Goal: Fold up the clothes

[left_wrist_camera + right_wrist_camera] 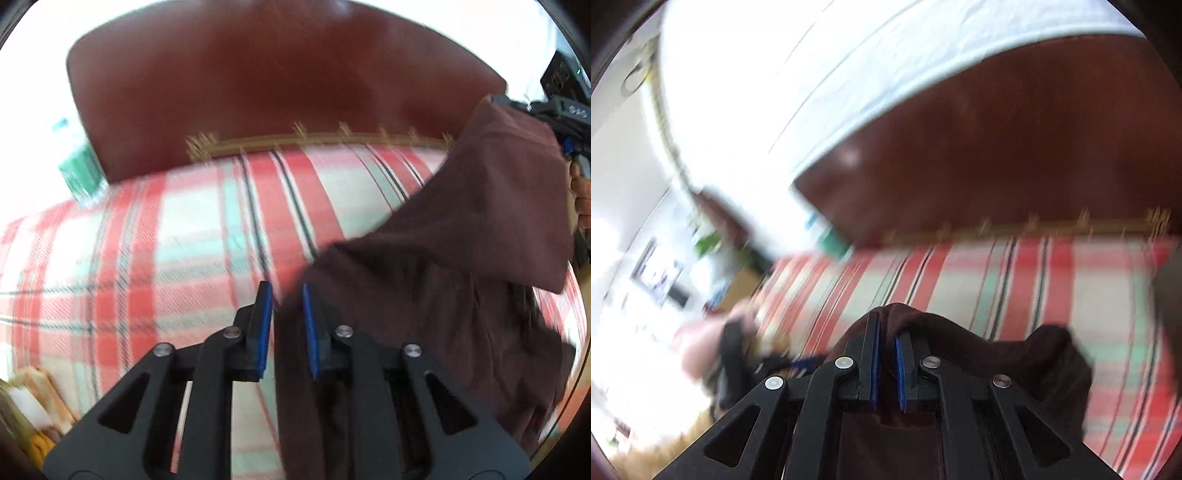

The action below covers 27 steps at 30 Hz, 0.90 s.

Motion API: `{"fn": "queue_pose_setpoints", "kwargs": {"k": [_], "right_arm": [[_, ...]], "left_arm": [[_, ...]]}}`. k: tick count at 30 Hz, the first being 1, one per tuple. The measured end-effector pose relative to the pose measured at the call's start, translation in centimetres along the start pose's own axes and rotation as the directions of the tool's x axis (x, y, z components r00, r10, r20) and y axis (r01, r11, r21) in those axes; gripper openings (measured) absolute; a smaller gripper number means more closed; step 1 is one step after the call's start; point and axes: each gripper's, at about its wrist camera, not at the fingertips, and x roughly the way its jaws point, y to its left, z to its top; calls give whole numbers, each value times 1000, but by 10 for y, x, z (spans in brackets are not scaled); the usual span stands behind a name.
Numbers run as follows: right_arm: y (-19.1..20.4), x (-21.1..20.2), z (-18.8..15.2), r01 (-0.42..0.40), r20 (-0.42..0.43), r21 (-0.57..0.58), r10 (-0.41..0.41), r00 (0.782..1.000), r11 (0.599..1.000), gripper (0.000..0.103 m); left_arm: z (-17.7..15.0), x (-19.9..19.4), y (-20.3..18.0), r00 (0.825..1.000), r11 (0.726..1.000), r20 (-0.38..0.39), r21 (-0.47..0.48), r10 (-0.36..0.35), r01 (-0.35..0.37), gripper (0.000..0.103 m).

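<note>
The dark maroon garment (443, 266) is being held up above the bed (166, 258), which is being covered by a red, white and pale green plaid blanket (1052, 280). In the right wrist view, the right gripper (886, 354) is being kept clenched on a raised fold of the garment (1015, 362), with cloth bunched over the blue pads (874, 354) and draped down behind the fingers. In the left wrist view, the left gripper (287, 314) is being shown with its pads (309, 325) close together and a strip of the maroon cloth passing between them; whether that cloth is being pinched cannot be told. The same view is showing the right gripper (554, 110) at the upper right edge, with a corner of the garment hanging from it. A reddish-brown headboard (277, 85) is being seen behind the blanket, and both views are being blurred by motion.
</note>
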Motion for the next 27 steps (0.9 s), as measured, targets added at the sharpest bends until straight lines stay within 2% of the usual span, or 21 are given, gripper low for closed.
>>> {"fn": "queue_pose_setpoints", "kwargs": {"k": [3, 5, 6, 7, 8, 9, 10, 13, 15, 16, 18, 20, 23, 27], "right_arm": [[-17, 18, 30, 78, 30, 46, -79, 996, 996, 7], [-36, 37, 37, 138, 8, 95, -139, 990, 986, 10], [-44, 48, 38, 167, -25, 102, -166, 986, 981, 11], [-52, 59, 35, 217, -62, 102, -212, 975, 971, 20], [-59, 67, 31, 279, -93, 95, -270, 958, 956, 39], [-65, 75, 27, 340, -123, 83, -329, 936, 937, 47], [-70, 79, 22, 375, -142, 77, -362, 921, 924, 50], [-77, 67, 7, 372, -146, 85, -358, 922, 924, 51], [-68, 48, -5, 337, -124, 45, -330, 936, 940, 55], [-60, 35, -13, 321, -116, 18, -317, 941, 947, 60], [-41, 8, -31, 277, -104, -42, -279, 955, 960, 62], [-19, -19, -52, 231, -111, -98, -241, 964, 968, 79], [2, -58, -95, 236, -145, -173, -261, 954, 956, 81], [13, -77, -155, 279, -230, -235, -332, 915, 931, 82]], "left_arm": [[16, 5, 14, 1000, 999, 4, -45, 18, -18, 19], [15, 15, 19, 1000, 998, -21, -66, 11, -12, 22], [11, 21, 20, 999, 997, -50, -81, -1, -3, 34], [7, 27, 20, 997, 996, -75, -93, -9, 2, 51], [1, 30, 20, 996, 995, -89, -95, -1, -8, 61], [-5, 32, 20, 995, 995, -103, -98, 7, -18, 74], [-11, 34, 20, 993, 995, -116, -100, 14, -25, 76], [-22, 35, 19, 989, 992, -145, -117, 21, -38, 78], [-26, 34, 17, 987, 991, -155, -120, 37, -55, 81], [-28, 33, 16, 987, 991, -156, -117, 46, -65, 81], [-33, 30, 15, 986, 991, -155, -107, 58, -76, 81], [-41, 28, 14, 986, 992, -160, -106, 54, -71, 82], [-61, 22, 11, 982, 994, -189, -105, 10, -31, 82], [-93, 16, 4, 971, 997, -234, -74, -42, 25, 82]]}}
